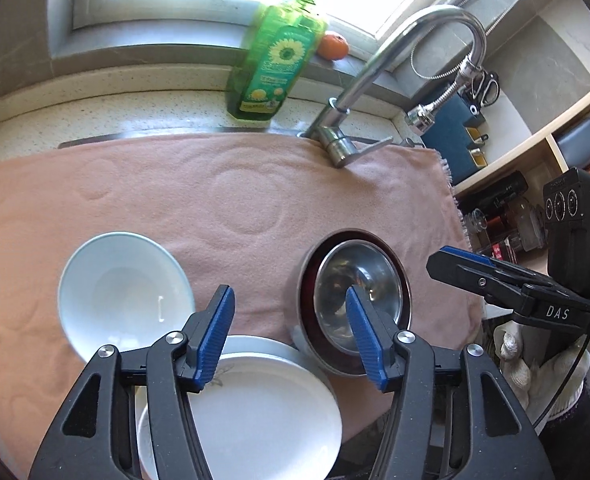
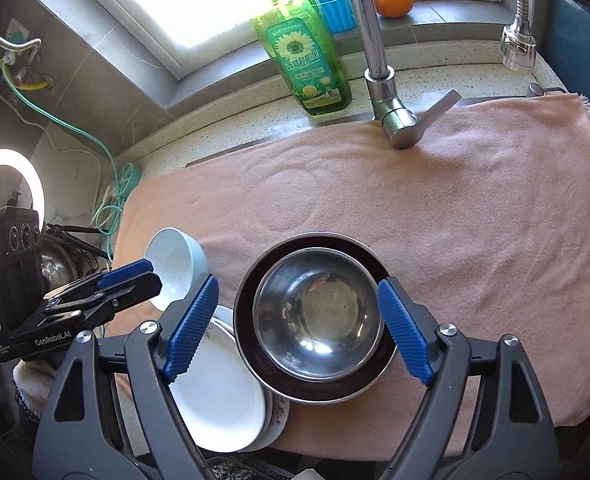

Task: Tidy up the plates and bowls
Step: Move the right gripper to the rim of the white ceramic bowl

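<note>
Steel bowl (image 2: 319, 316), nested in a dark bowl (image 2: 251, 344) just right of the white plates (image 2: 219, 400): light, rigid, slippery, so pinch its rim; your right gripper (image 2: 299, 332) and left gripper (image 1: 291, 336) both gape empty.

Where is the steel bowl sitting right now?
The steel bowl is nested inside a larger dark-rimmed bowl on the pink towel, right of the white plates, in front of the tap.

Bright daylight thru window (image 2: 199, 4), blown out w/ glare. Ring light (image 2: 9, 204) glows at left. Strong fisheye bend at edges; soap bottle (image 1: 275, 60) slightly blurred.
</note>
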Available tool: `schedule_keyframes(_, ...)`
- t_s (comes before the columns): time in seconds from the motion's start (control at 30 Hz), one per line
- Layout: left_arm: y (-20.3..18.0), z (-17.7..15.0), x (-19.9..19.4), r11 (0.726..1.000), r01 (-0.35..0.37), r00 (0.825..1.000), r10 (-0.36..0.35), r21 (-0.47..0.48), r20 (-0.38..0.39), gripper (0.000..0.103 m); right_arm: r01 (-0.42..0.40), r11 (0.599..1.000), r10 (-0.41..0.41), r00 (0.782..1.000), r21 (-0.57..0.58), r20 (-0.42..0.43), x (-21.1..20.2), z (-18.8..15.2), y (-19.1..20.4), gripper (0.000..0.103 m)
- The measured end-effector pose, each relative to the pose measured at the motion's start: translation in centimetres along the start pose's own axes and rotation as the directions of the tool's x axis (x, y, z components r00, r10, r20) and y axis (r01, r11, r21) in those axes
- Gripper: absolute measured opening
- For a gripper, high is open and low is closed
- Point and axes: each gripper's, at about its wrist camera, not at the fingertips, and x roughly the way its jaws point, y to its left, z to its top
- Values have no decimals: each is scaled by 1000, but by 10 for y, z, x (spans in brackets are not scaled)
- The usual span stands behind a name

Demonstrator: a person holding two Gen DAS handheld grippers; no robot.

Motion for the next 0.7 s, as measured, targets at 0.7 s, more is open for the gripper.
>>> schedule_keyframes(0.7,125,-38,-41,941,-84,991,112,-329,67,65,-78,988,63,992,-134,-109,63,16,70,84)
